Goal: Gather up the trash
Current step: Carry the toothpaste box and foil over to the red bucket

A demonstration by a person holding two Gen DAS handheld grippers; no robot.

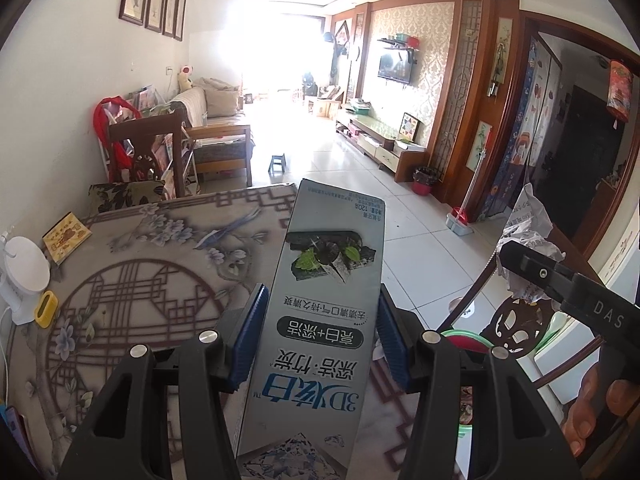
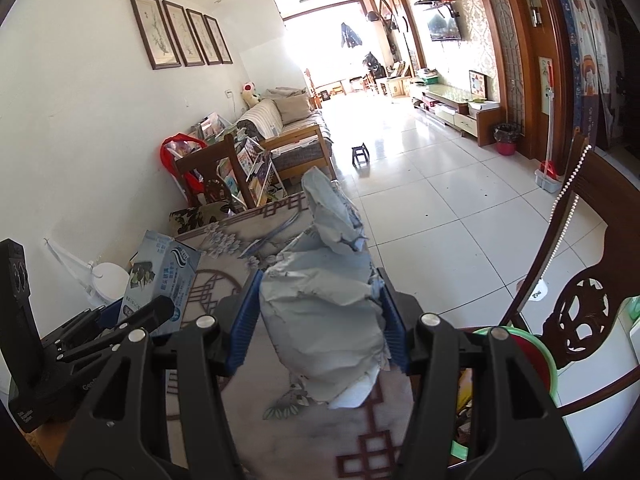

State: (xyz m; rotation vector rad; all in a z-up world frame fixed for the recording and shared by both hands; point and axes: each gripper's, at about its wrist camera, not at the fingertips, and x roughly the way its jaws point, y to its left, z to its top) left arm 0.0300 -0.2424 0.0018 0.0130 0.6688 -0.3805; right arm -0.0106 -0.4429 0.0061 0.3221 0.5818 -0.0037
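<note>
**Both grippers loaded, over the table**

Presently I found both tools occupied. My left gripper (image 1: 320, 336) was pinching a toothpaste box (image 1: 324, 300) across its width, blue pads (image 1: 250, 340) pressed to both long sides; the box pointed forward above the table (image 1: 140, 280), print upside down to the camera. My right gripper (image 2: 320, 320) was clamped on a crumpled paper wad (image 2: 328, 300), which bulged above and below the pads and was likewise held over the table.

From the right wrist view I noted the box again at the left, in the other gripper. From the left wrist view I noted the wad at the right edge and fingers (image 1: 592, 412) of the person's hand on the handle below it.

A green-rimmed bin (image 2: 532, 352) sat by the table edge, beside a carved chair (image 2: 580, 304). A second, red bin (image 1: 425, 178) stood across the tiled floor.
</note>
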